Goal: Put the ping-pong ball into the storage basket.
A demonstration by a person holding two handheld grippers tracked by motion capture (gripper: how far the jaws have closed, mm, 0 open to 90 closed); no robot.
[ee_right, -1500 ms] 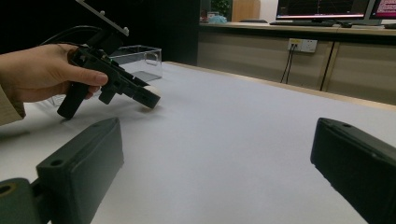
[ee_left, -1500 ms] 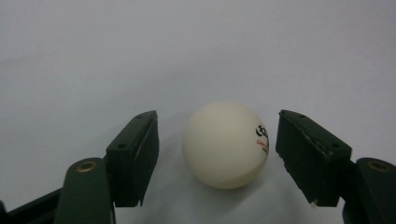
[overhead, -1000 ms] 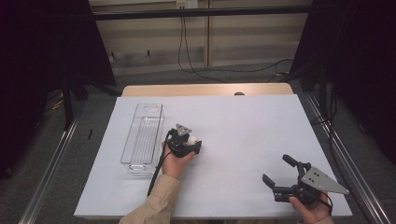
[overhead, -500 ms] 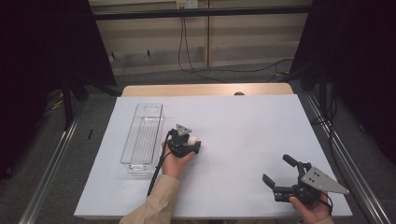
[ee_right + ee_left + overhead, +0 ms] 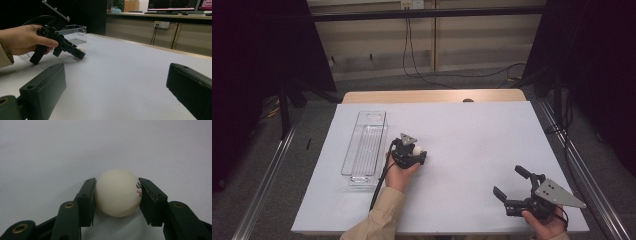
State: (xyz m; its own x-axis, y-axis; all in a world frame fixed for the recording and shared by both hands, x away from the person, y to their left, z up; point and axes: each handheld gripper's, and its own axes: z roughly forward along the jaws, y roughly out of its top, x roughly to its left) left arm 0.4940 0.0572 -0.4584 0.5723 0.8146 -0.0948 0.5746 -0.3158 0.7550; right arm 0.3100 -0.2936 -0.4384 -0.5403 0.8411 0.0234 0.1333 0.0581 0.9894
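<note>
A white ping-pong ball [image 5: 117,192] with a small printed mark rests on the white table, and my left gripper [image 5: 117,195] is shut on it, both jaws pressing its sides. In the high view the ball [image 5: 416,149] shows just right of a clear plastic bin [image 5: 365,145], held by the left gripper [image 5: 418,153]. My right gripper [image 5: 511,185] stands open near the table's front right, with nothing between its wide-apart jaws [image 5: 112,87]. In the right gripper view the left gripper [image 5: 79,53] and ball [image 5: 81,49] lie ahead at the left.
The clear bin [image 5: 72,33] is long and narrow, along the table's left side. A wooden strip [image 5: 432,96] borders the table's far edge. Cables run on the floor behind. Metal rails flank both sides of the table.
The left gripper has closed slightly onto the ball and hardly shifted. The right gripper has stayed still and open.
</note>
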